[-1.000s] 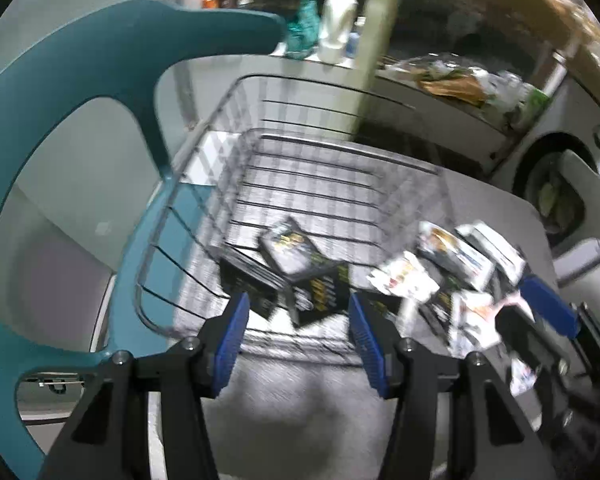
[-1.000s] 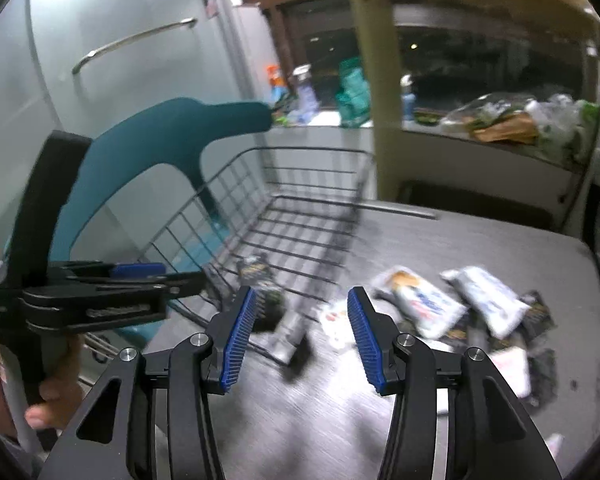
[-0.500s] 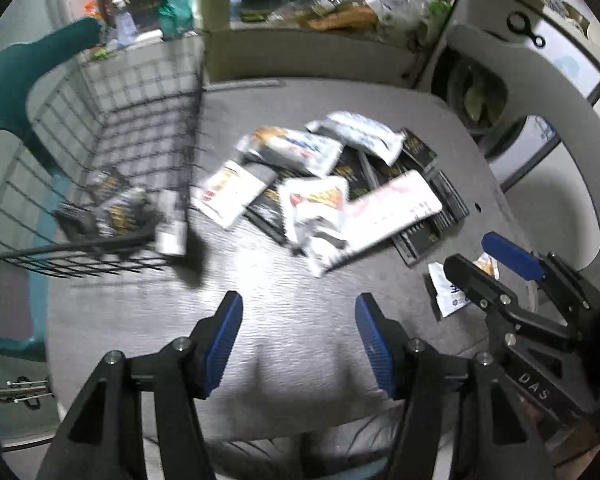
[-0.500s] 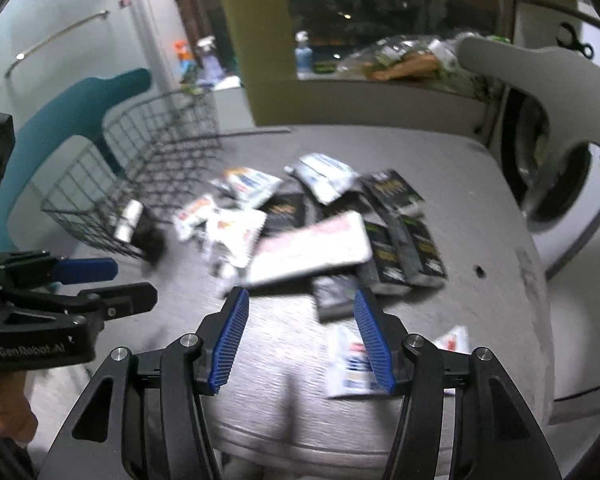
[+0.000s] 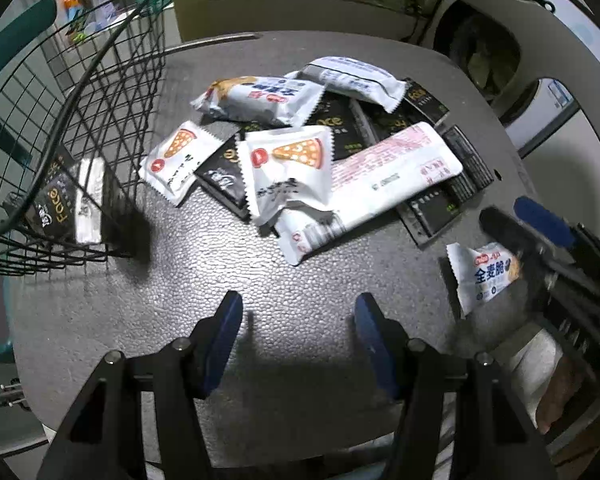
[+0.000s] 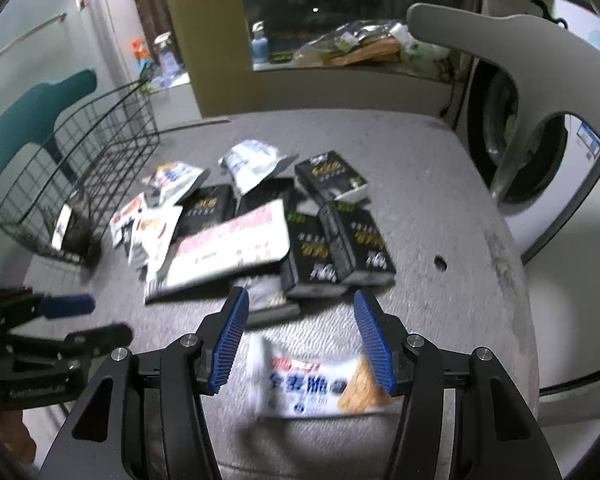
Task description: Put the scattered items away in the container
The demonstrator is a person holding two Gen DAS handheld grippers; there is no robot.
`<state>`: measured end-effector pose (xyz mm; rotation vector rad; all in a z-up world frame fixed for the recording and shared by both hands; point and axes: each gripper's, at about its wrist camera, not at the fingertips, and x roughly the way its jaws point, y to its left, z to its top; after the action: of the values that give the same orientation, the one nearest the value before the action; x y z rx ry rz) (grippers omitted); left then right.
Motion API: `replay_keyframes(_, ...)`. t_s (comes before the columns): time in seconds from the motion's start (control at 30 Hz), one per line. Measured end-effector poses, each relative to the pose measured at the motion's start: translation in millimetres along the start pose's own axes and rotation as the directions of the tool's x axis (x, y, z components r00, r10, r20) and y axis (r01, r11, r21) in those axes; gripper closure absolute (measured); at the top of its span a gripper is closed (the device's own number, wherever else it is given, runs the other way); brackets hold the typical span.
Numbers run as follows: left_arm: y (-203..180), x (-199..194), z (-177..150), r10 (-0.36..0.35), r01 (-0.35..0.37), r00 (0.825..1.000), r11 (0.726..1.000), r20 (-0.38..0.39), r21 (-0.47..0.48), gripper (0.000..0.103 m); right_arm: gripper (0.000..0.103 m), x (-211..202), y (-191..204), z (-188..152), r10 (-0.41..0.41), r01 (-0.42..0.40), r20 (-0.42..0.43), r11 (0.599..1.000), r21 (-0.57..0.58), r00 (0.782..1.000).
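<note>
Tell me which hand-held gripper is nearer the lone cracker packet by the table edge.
Right. The right hand-held gripper hangs open directly over the cracker packet; the left hand-held gripper sits open off to the packet's left.

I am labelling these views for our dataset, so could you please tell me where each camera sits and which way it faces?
Left wrist: sits on the left gripper, looking forward and down over the table at the snack packets, with the wire basket on the left; its own open fingers show.
Right wrist: sits on the right gripper, facing the packet pile from the near table edge, open above the cracker packet; a bit of hand shows bottom left.
Shared: basket, long white packet, cracker packet, and each other's gripper.
</note>
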<state>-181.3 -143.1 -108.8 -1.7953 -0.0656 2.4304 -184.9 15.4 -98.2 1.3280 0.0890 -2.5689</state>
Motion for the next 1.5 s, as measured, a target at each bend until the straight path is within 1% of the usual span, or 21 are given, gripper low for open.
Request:
replay_keyframes(0.07,4,-1,0,-0.002,0.002,1.0,1.0,-0.001,-0.004,0.039,0.048,5,-8,3,-0.029,0.029,0.001,0.999,0.014,1.0)
replay_keyframes(0.17,5,2,-1,-0.002,0.002,1.0,1.0,-0.008,0.001,0.038,0.048,11,-20,2,-0.002,0.003,-0.009,0.998,0.071,1.0)
replay_keyframes(0.33,-2,7,-9,-0.03,0.03,0.999,1.0,-0.026,-0.001,0.038,0.048,16,-17,-13,0.009,-0.007,-0.037,0.998,0.06,0.999)
replay_keyframes(0.43,-7,9,-11,-0.031,0.032,0.999,0.999,-0.034,0.016,0.038,0.048,3,-16,-24,-0.023,0.025,-0.022,0.997,0.079,0.999)
replay_keyframes(0.5,-11,9,-12,-0.031,0.032,0.999,0.999,-0.031,0.019,0.038,0.048,-3,-8,-31,-0.036,0.038,-0.032,0.998,0.057,0.999)
replay_keyframes(0.53,-12,8,-11,-0.033,0.033,0.999,0.999,-0.029,0.021,0.038,0.048,-5,-1,-33,-0.062,0.063,-0.042,0.997,0.035,0.997)
replay_keyframes(0.57,-14,7,-9,-0.035,0.035,0.999,0.999,-0.024,0.023,0.038,0.048,-10,1,-37,-0.083,0.084,-0.029,0.996,0.043,0.996)
replay_keyframes(0.6,-17,5,-6,-0.034,0.035,0.999,0.999,-0.017,0.027,0.038,0.048,-19,4,-41,-0.079,0.079,-0.004,0.995,0.059,0.997)
replay_keyframes(0.63,-19,4,-4,-0.036,0.036,0.999,0.999,-0.012,0.031,0.038,0.048,-23,11,-43,-0.047,0.048,-0.002,0.998,0.035,0.999)
replay_keyframes(0.67,-23,2,0,-0.038,0.038,0.999,0.998,-0.002,0.041,0.038,0.048,-24,18,-43,-0.039,0.039,-0.008,0.999,0.006,0.999)
replay_keyframes(0.7,-27,1,4,-0.033,0.032,0.999,0.998,0.012,0.054,0.038,0.048,-26,24,-44,-0.054,0.054,-0.013,0.998,-0.022,0.998)
replay_keyframes(0.77,-32,4,12,-0.015,0.014,1.0,0.998,0.014,0.058,0.038,0.048,-29,29,-49,-0.102,0.101,-0.028,0.994,-0.038,0.994)
replay_keyframes(0.83,-38,10,19,-0.038,0.038,0.999,0.997,0.003,0.066,0.038,0.048,-28,28,-57,-0.089,0.088,-0.059,0.996,-0.025,0.994)
replay_keyframes(0.9,-44,16,30,-0.036,0.036,0.999,0.995,-0.002,0.093,0.038,0.048,-28,23,-68,-0.074,0.074,-0.082,0.997,-0.006,0.994)
replay_keyframes(1.0,-61,21,40,-0.033,0.032,0.999,0.992,0.001,0.123,0.038,0.047,-26,14,-77,-0.13,0.13,-0.098,0.991,-0.003,0.987)
replay_keyframes(1.03,-64,22,42,-0.03,0.03,1.0,0.992,-0.001,0.124,0.038,0.047,-25,13,-79,-0.137,0.138,-0.104,0.99,-0.005,0.985)
replay_keyframes(1.13,-72,26,46,-0.034,0.035,0.999,0.991,-0.004,0.127,0.038,0.047,-21,11,-82,-0.219,0.22,-0.105,0.976,-0.005,0.97)
replay_keyframes(1.33,-77,29,53,-0.055,0.053,0.998,0.992,0.02,0.113,0.036,0.047,-10,-8,-72,-0.238,0.243,-0.098,0.969,0.045,0.966)
replay_keyframes(1.37,-77,30,55,-0.064,0.061,0.998,0.992,0.025,0.108,0.034,0.048,-8,-7,-71,-0.26,0.264,-0.093,0.964,0.033,0.961)
replay_keyframes(1.47,-81,29,57,-0.084,0.081,0.996,0.992,0.034,0.101,0.034,0.048,-3,-5,-68,-0.271,0.274,-0.077,0.962,0.021,0.959)
replay_keyframes(1.5,-84,30,58,-0.08,0.076,0.996,0.991,0.031,0.109,0.032,0.048,1,-6,-66,-0.272,0.274,-0.07,0.961,0.02,0.96)
